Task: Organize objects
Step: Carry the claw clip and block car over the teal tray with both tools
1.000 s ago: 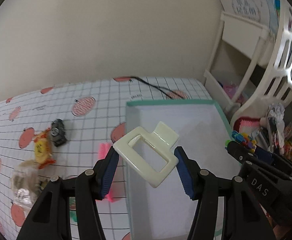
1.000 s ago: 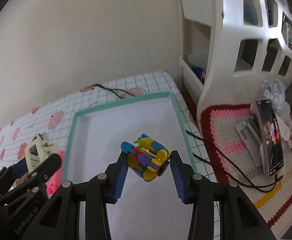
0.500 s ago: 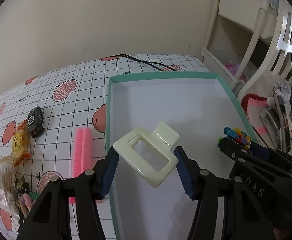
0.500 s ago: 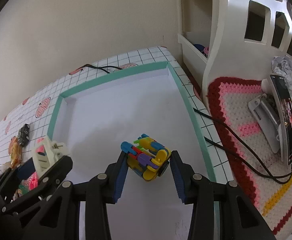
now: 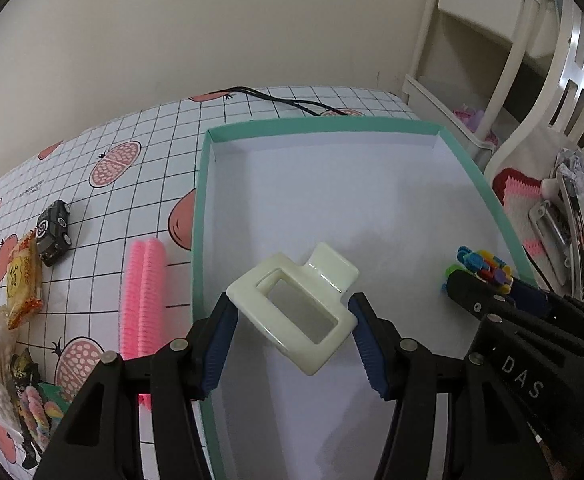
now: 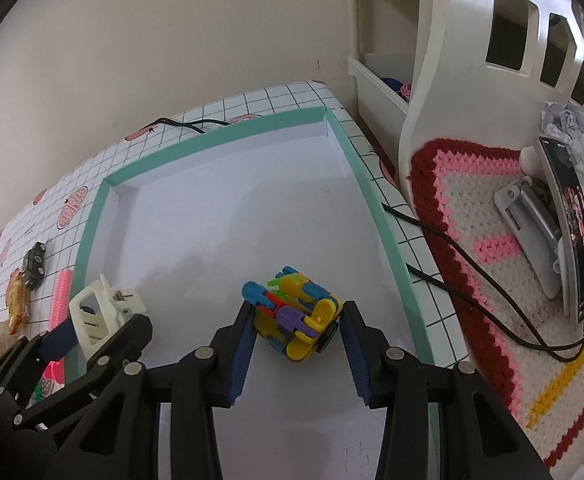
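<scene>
- Two grippers are seen over a shallow tray [image 5: 198, 216] with a teal rim and a smooth white floor; each is clamped on an object.
- The left gripper [image 5: 292, 332] is closed to a middling width on a cream hair claw clip [image 5: 296, 312], which is pinched at its two sides between the ribbed blue pads [image 5: 220, 344].
- The clip is glossy hard plastic, formed as a rectangular open frame with a flat tab at its far end, and it is held tilted above the near-left part of the tray floor.
- In the right wrist view the same clip [image 6: 100, 312] is seen at the left, just inside the tray's left wall.
- The right gripper [image 6: 296, 324] is closed on a multicoloured block toy [image 6: 292, 316], a chunky bundle of blue, yellow, purple, green and orange plastic pieces.
- The toy is held above the tray floor near the right wall; whether it touches the floor cannot be told.
- The tray rests on a table [image 5: 140, 136] covered with a white, black-gridded cloth printed with pink fruit.
- Left of the tray lie a pink ribbed comb-like piece [image 5: 142, 296], a small black toy car [image 5: 54, 232] and a yellow snack packet [image 5: 22, 280].
- Beyond the table's right edge a crocheted mat [image 6: 488, 248] in red, pink and white is seen, with a phone on a stand [image 6: 572, 236] on it.
</scene>
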